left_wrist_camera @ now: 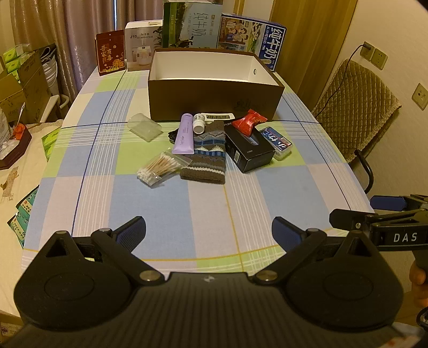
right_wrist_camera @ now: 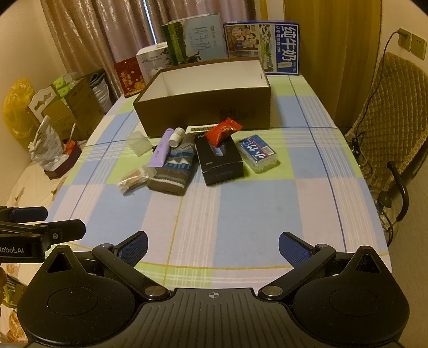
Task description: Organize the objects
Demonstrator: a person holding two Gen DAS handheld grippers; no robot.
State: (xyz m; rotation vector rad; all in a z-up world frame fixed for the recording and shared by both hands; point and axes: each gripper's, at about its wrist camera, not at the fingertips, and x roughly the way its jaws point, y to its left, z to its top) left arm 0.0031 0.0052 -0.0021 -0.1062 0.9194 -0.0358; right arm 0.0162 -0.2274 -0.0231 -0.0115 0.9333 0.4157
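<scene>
Several small items clustered mid-table before the open brown box (left_wrist_camera: 214,99): purple tube (left_wrist_camera: 184,133), white bottle (left_wrist_camera: 198,123), knit sock (left_wrist_camera: 207,152), black carton (left_wrist_camera: 248,148) with red packet (left_wrist_camera: 248,121) on top, cotton swabs (left_wrist_camera: 160,167). Left gripper (left_wrist_camera: 208,233) and right gripper (right_wrist_camera: 213,247) both spread wide, empty, over the checked tablecloth's (left_wrist_camera: 149,203) near edge.

- One open brown box (left_wrist_camera: 214,100) on the worktop (left_wrist_camera: 165,214), white inside.
- One purple tube (left_wrist_camera: 184,133).
- One small white bottle (left_wrist_camera: 199,123).
- One knitted sock (left_wrist_camera: 207,158) (possibly a folded pair; cannot tell).
- One bag of cotton swabs (left_wrist_camera: 160,168).
- One black carton (left_wrist_camera: 250,148).
- One red packet (left_wrist_camera: 248,121).
- One blue-labelled clear case (left_wrist_camera: 278,142).
- One empty clear plastic case (left_wrist_camera: 144,126).
- Four printed cartons (left_wrist_camera: 192,24) standing behind the box.
</scene>
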